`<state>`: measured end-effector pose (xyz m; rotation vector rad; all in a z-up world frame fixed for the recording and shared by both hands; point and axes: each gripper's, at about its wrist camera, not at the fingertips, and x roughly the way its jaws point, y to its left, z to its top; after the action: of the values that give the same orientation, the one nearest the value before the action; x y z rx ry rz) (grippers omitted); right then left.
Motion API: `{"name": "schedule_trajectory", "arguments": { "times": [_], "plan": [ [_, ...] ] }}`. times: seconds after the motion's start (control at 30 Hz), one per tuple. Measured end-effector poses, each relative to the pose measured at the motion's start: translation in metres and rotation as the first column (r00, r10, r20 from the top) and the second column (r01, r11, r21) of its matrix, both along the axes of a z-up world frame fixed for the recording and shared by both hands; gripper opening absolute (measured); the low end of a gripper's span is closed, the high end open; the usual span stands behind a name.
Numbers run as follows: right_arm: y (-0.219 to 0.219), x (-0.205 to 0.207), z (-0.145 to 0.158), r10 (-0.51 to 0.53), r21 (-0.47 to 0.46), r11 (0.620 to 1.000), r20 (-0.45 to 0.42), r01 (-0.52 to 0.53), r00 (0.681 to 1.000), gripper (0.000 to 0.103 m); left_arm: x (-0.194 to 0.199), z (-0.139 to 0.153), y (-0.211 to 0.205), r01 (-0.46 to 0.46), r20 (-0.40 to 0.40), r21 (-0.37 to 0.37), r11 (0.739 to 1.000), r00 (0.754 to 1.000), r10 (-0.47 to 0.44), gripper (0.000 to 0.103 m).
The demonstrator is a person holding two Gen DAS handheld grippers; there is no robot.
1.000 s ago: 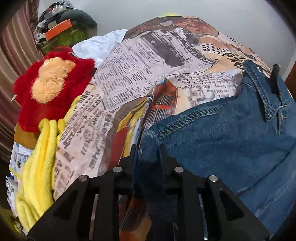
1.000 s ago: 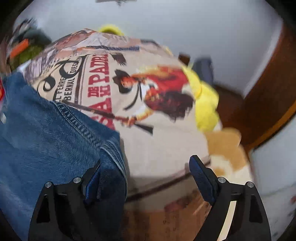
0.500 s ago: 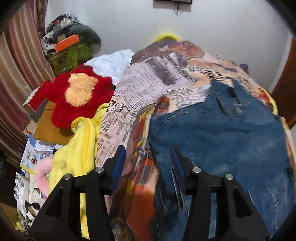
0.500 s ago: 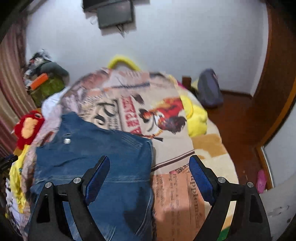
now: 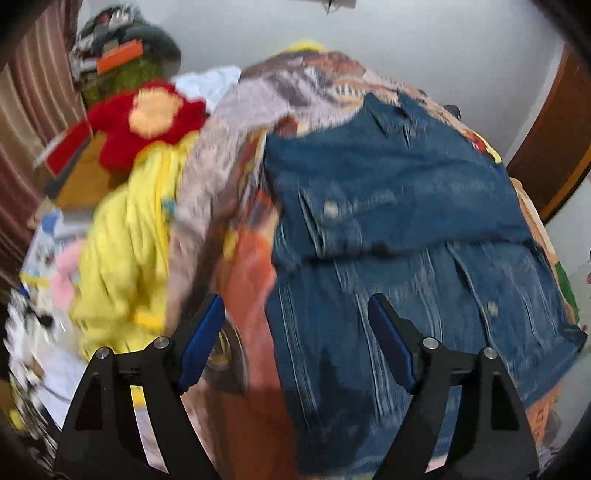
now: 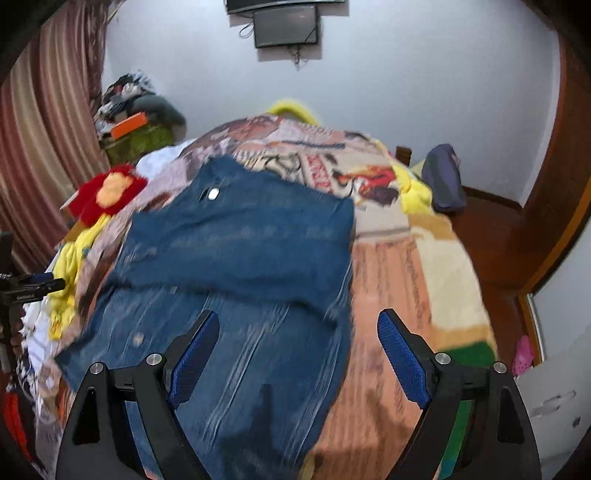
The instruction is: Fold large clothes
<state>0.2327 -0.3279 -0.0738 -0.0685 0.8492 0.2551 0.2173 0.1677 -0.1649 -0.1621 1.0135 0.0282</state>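
A blue denim jacket (image 5: 399,206) lies flat on a bed covered by a printed blanket (image 5: 236,155). Its upper part is folded down over the lower part, with a horizontal fold edge across the middle. It also shows in the right wrist view (image 6: 243,243). My left gripper (image 5: 295,332) is open and empty, raised above the jacket's lower left. My right gripper (image 6: 297,350) is open and empty, raised above the jacket's lower right edge.
A red plush toy (image 5: 147,118) and yellow cloth (image 5: 125,251) lie left of the jacket. Clutter (image 6: 136,110) is piled by the curtain. A dark bag (image 6: 443,181) rests at the bed's far right, near a wooden door (image 6: 561,184). A screen (image 6: 286,24) hangs on the wall.
My left gripper let go of the denim edge and opened. Both grippers pulled back and up from the jacket, which now lies folded over on the bed.
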Motion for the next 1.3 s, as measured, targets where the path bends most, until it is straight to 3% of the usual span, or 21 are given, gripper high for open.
{"name": "schedule_trajectory", "arguments": {
  "times": [0.27,0.5,0.53,0.63,0.7,0.8,0.83,0.97,1.07,1.3],
  "plan": [
    [-0.017,-0.038,-0.059,-0.064,0.047,0.996,-0.169,0.073,0.984,0.086,-0.044,-0.044,-0.005,-0.044,-0.114,-0.103,0.994,0.993,0.032,0.079],
    [-0.031,-0.063,-0.087,-0.097,0.116,0.985,-0.231,0.126,0.968,0.083,-0.070,-0.069,-0.007,-0.056,-0.175,-0.211,0.976,0.984,0.019,0.079],
    [-0.032,-0.066,-0.088,-0.102,0.130,0.982,-0.230,0.134,0.968,0.081,-0.072,-0.072,-0.007,-0.062,-0.183,-0.222,0.973,0.983,0.021,0.079],
    [-0.033,-0.067,-0.088,-0.081,0.184,0.974,-0.250,0.130,0.965,0.062,-0.076,-0.078,-0.007,-0.080,-0.197,-0.263,0.962,0.980,0.028,0.079],
    [-0.031,-0.066,-0.089,-0.062,0.229,0.965,-0.274,0.128,0.960,0.045,-0.079,-0.083,-0.008,-0.093,-0.208,-0.296,0.950,0.978,0.031,0.071],
    [-0.026,-0.065,-0.089,-0.058,0.234,0.964,-0.274,0.125,0.960,0.036,-0.081,-0.086,-0.010,-0.098,-0.209,-0.346,0.933,0.978,0.025,0.056],
    [-0.023,-0.066,-0.088,-0.056,0.221,0.968,-0.263,0.116,0.963,0.034,-0.080,-0.085,-0.011,-0.099,-0.205,-0.338,0.936,0.978,0.030,0.055],
    [-0.015,-0.063,-0.081,-0.054,0.183,0.978,-0.226,0.096,0.973,0.022,-0.079,-0.071,-0.018,-0.063,-0.171,-0.253,0.966,0.985,0.020,0.025],
    [-0.014,-0.059,-0.073,-0.039,0.187,0.979,-0.190,0.075,0.981,0.017,-0.076,-0.057,-0.019,-0.045,-0.134,-0.228,0.973,0.991,0.015,0.015],
    [-0.005,-0.037,-0.047,0.013,0.207,0.978,-0.128,0.014,0.992,0.015,-0.056,-0.005,-0.031,0.007,0.020,-0.147,0.989,1.000,-0.004,0.011]
  ]
}}
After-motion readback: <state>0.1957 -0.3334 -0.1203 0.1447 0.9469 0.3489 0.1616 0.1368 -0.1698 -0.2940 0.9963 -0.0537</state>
